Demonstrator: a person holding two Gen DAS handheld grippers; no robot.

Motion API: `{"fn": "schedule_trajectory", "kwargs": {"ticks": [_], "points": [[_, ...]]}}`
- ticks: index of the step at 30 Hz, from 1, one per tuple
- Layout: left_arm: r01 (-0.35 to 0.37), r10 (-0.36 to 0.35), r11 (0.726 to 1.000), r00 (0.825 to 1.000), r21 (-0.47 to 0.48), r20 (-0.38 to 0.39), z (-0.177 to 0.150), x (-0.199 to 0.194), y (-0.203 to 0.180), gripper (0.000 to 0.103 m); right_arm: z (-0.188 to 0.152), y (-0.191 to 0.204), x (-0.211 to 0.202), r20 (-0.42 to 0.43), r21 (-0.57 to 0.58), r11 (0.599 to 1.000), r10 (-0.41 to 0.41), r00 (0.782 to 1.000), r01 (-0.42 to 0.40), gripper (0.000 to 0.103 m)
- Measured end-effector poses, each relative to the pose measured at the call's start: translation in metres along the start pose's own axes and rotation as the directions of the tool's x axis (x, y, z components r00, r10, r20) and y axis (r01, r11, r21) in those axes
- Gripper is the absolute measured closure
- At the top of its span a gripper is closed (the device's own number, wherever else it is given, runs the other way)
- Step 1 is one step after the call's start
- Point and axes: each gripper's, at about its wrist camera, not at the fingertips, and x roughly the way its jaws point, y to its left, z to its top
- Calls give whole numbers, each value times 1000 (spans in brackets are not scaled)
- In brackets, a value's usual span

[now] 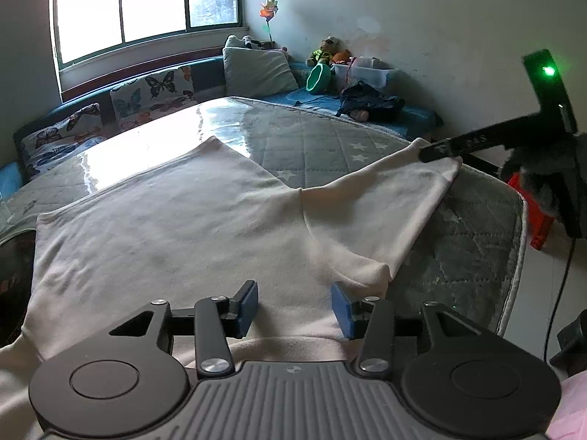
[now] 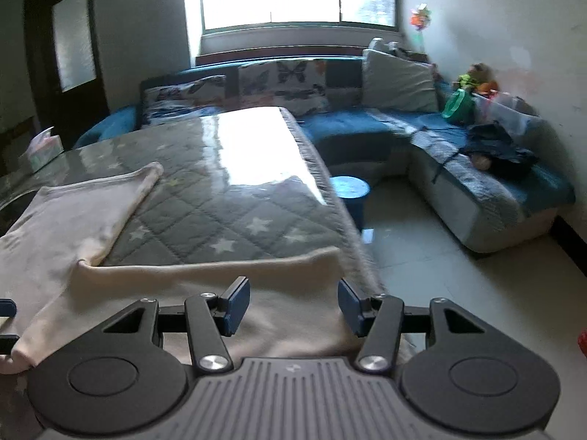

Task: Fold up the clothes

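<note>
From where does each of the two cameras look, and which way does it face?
Left wrist: sits behind the open left gripper, above the cream cotton garment, facing window and sofa; right gripper at sleeve tip.
Right wrist: behind the open right gripper, over the sleeve, facing the window.
Shared: garment, grey quilted star-patterned table cover.

My left claw (image 1: 294, 311) hangs over the near hem of the cream shirt (image 1: 176, 220), its blue pads (image 1: 246, 310) spread apart with cloth between them but not pinched. The shirt lies flat on the grey quilted table (image 1: 477, 242), one sleeve (image 1: 389, 198) stretched out to the right, where my other claw (image 1: 440, 152) touches its cuff; I cannot tell whether it grips. Beyond are a blue sofa (image 1: 414, 117) and a window (image 1: 146, 3).
</note>
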Motion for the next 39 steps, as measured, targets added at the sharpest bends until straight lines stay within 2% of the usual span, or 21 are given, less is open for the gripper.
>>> {"fn": "schedule_trajectory", "kwargs": {"ticks": [7, 12, 19, 23, 33, 39], "points": [[-7, 7, 1000, 1000, -3, 5, 2, 0, -1, 45, -14, -16, -3, -28, 82, 996, -41, 999, 43, 49], [-21, 21, 1000, 1000, -17, 14, 5, -3, -2, 34, -17, -14, -2, -26, 91, 995, -47, 999, 49, 49], [-29, 30, 999, 999, -29, 22, 7, -5, -2, 26, -18, -10, -2, -25, 81, 995, -57, 998, 59, 50], [-28, 29, 999, 999, -37, 21, 8, -5, -4, 20, -18, -11, -2, -24, 93, 994, -64, 998, 66, 57], [-23, 24, 999, 999, -40, 20, 11, -3, -7, 18, -20, -22, -5, -19, 140, 988, -66, 998, 68, 56], [-22, 22, 999, 1000, -44, 16, 12, -1, -8, 16, -21, -25, -5, -12, 152, 986, -69, 998, 70, 64]]}}
